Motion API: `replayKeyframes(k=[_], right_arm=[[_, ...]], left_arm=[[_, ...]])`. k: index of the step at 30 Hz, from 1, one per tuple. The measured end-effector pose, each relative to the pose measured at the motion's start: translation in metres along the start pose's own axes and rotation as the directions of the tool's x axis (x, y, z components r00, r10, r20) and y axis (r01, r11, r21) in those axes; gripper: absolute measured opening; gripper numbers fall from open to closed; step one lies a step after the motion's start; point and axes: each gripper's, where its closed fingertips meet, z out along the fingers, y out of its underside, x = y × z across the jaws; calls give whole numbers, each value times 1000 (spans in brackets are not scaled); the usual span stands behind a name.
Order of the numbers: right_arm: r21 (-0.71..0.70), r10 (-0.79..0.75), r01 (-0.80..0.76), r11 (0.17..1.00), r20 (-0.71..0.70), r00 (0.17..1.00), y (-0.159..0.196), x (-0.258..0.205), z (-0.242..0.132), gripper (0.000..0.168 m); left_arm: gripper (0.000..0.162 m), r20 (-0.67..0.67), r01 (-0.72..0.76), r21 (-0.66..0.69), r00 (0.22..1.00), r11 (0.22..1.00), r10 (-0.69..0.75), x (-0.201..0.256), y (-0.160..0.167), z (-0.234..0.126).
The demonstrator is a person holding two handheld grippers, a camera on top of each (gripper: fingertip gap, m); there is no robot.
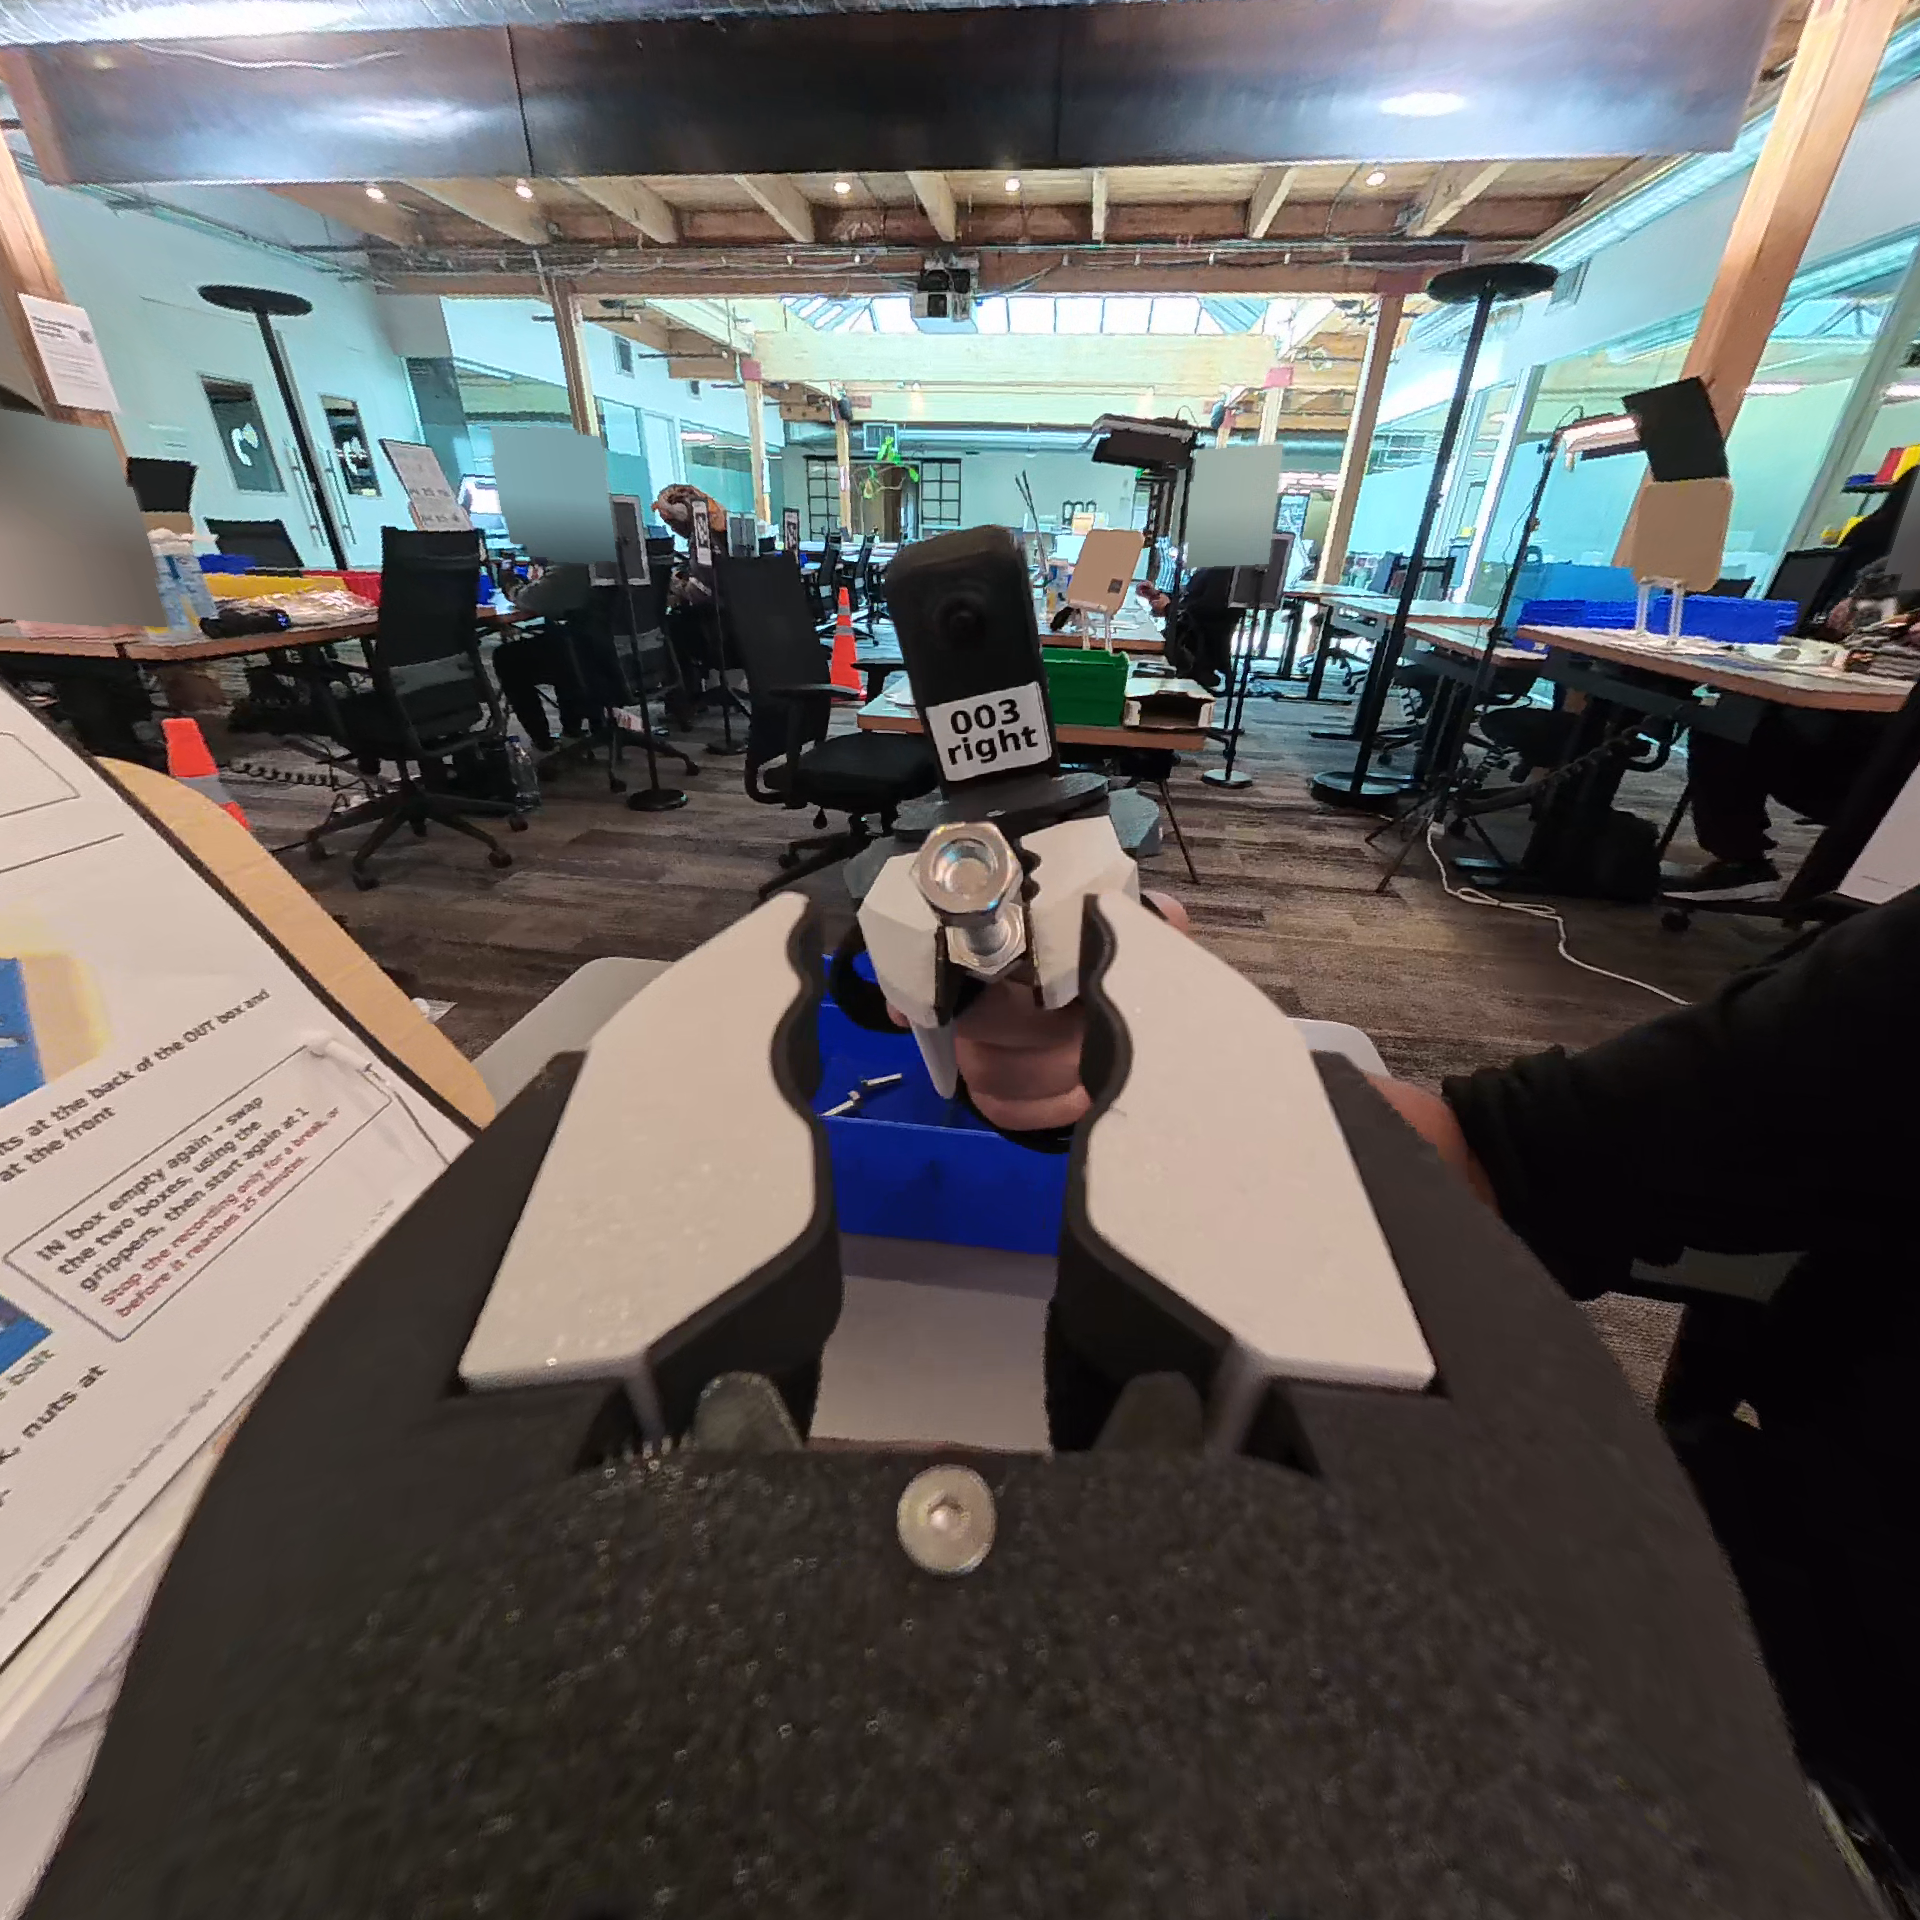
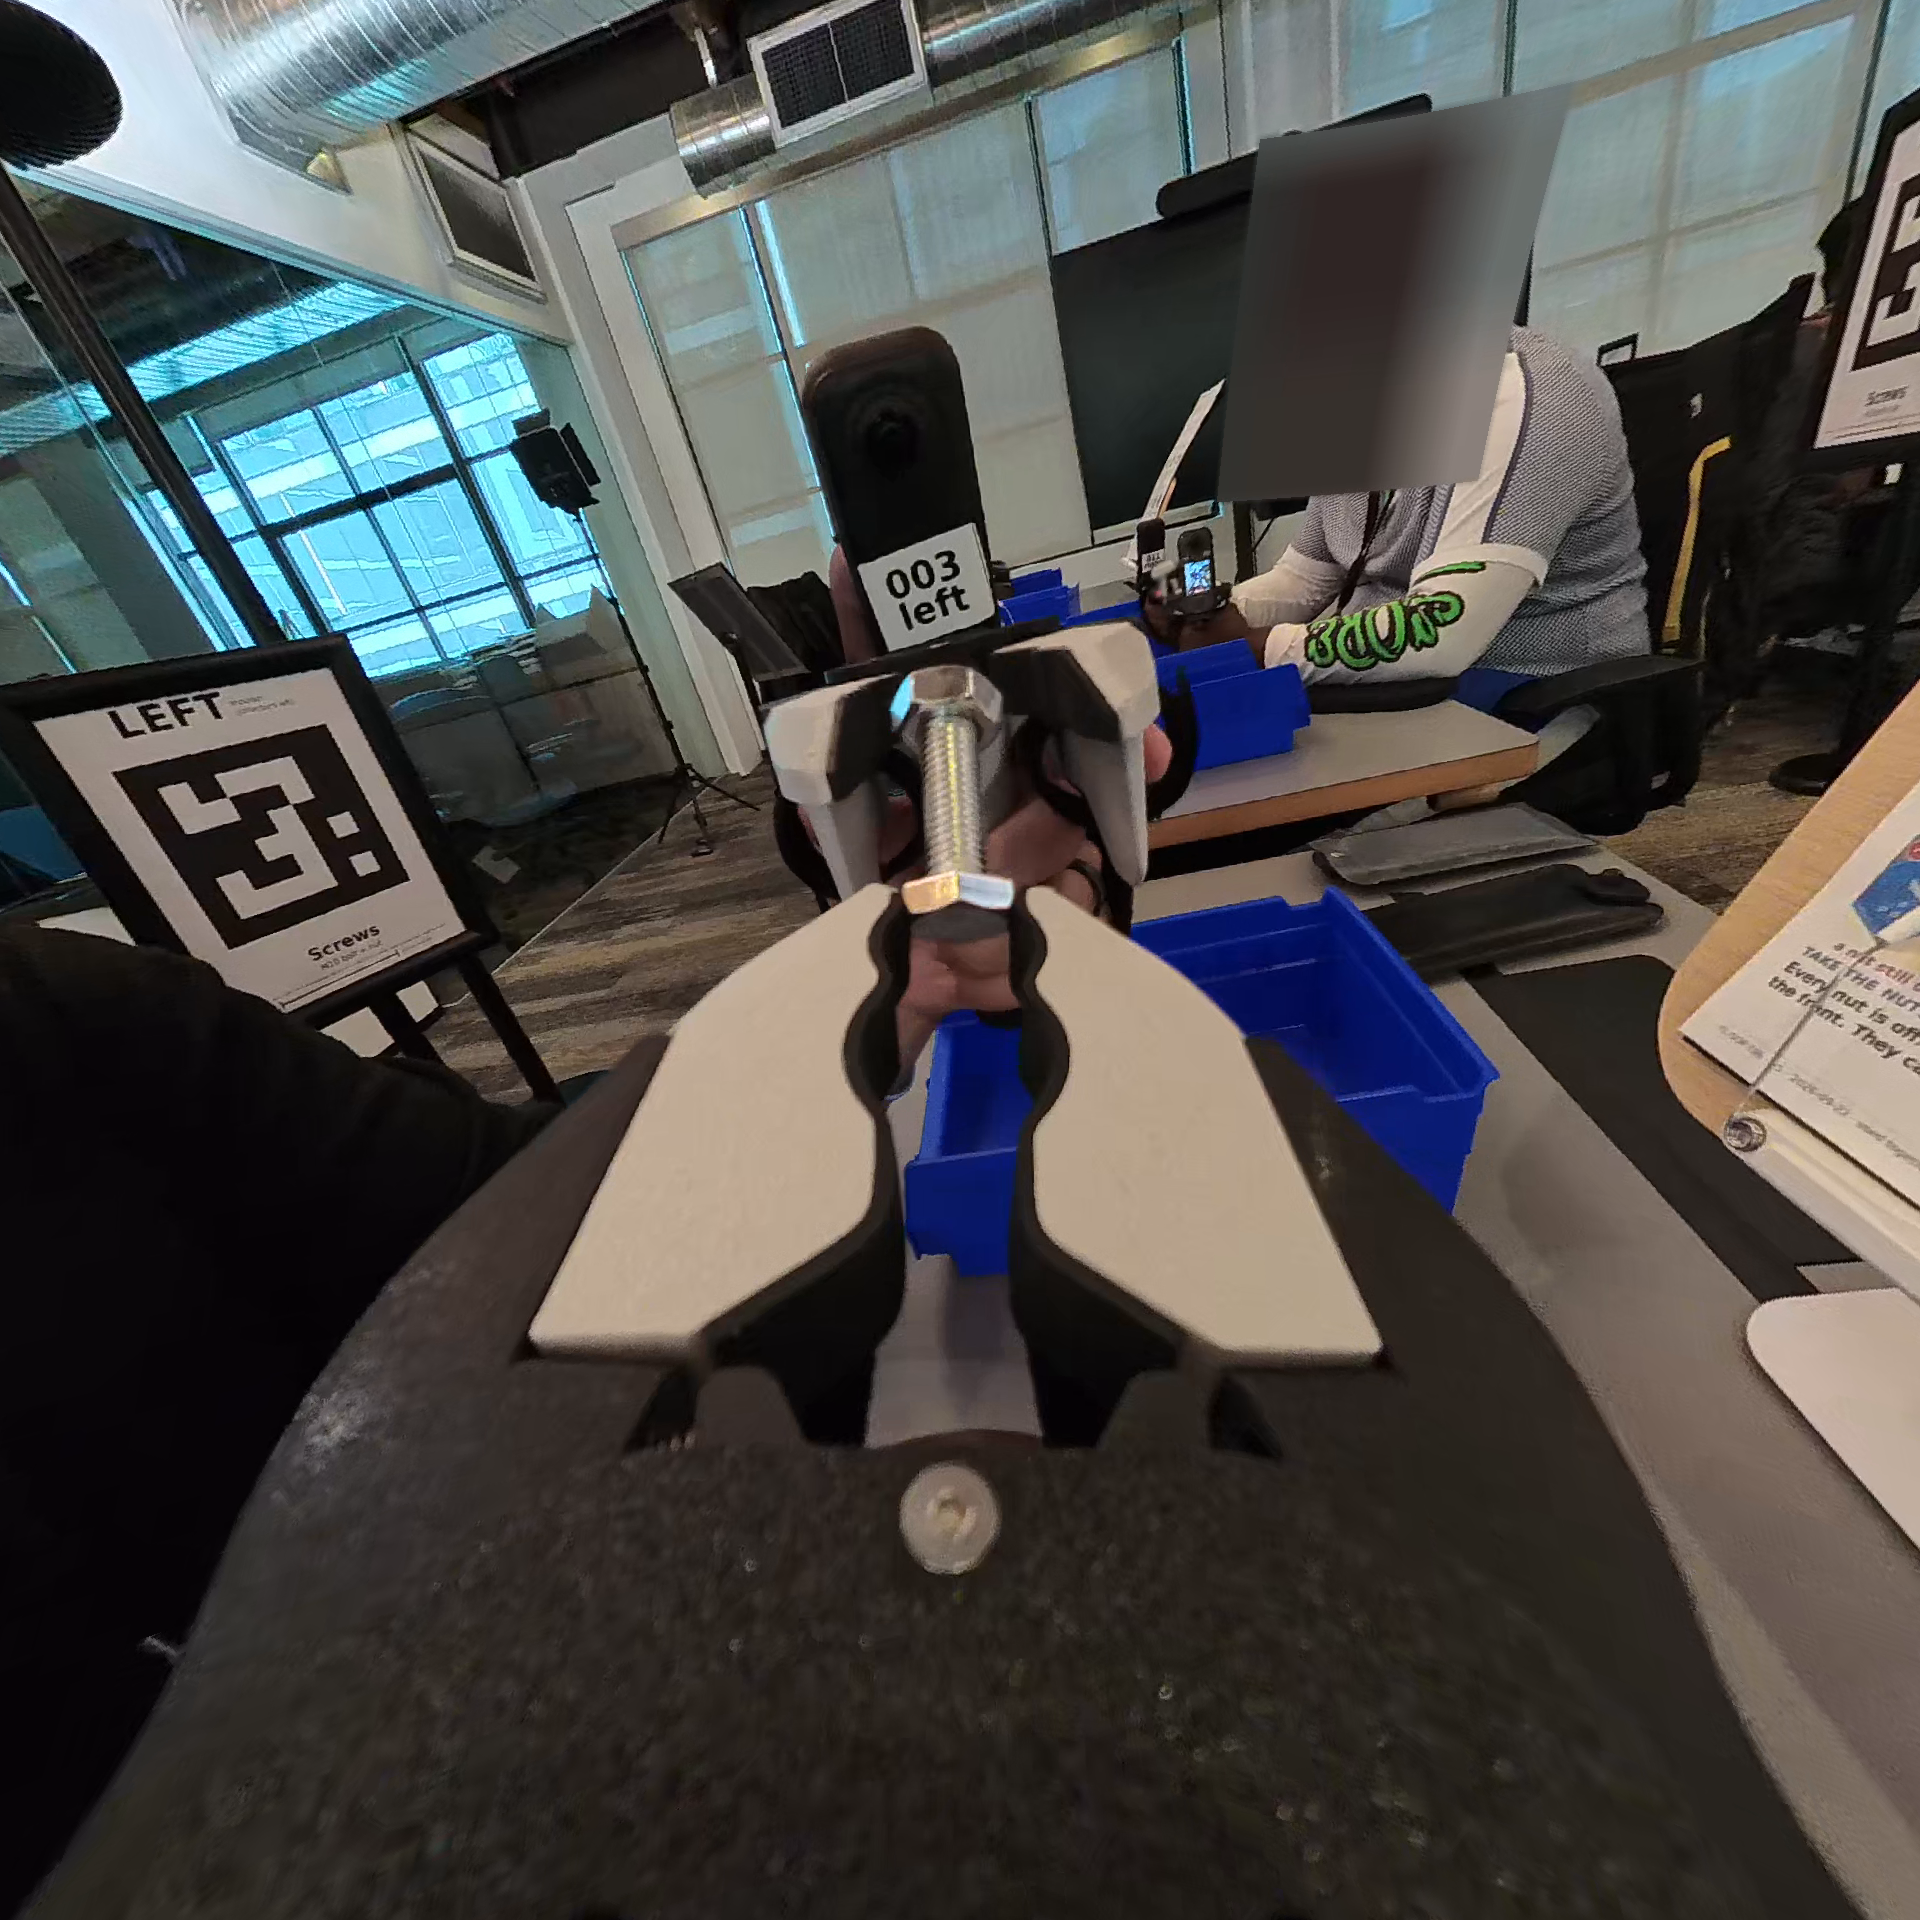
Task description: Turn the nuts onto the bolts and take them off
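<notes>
A silver bolt with a hex nut on its threaded end is held in the air. My right gripper is shut on the nut. The bolt points away from it, and the bolt's head sits between the spread fingers of my left gripper. In the left wrist view my left gripper is open, with the bolt head at its fingertips and untouched. Behind it the right gripper clamps the nut.
A blue bin with a few loose bolts lies below the grippers. A blue bin stands on the grey table. An instruction sheet leans on a board. A marker sign stands on an easel. Black pouches lie behind the bin. The grippers are tip to tip, or close to it.
</notes>
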Motion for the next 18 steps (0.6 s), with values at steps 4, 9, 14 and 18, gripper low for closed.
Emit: replayKeyframes(k=[4, 9, 14, 18], right_arm=[[-25, 4, -3, 1000, 17, 1000, 5, -2, 4, 18], [-29, -14, 14, 999, 0, 1000, 6, -1, 4, 18], [-68, -264, 256, 964, -202, 943, 2, 14, 2, 18], [-158, -467, 440, 884, -336, 818, -1, 21, 0, 18]], left_arm=[[39, -8, -14, -4, 1000, 1000, 14, 2, 2, 2], [19, -9, -46, 6, 999, 999, 46, 4, 0, 2], [19, -5, 85, 5, 996, 996, -85, -3, 1, 4], [19, -2, 188, 25, 982, 982, -188, -10, -2, 1]])
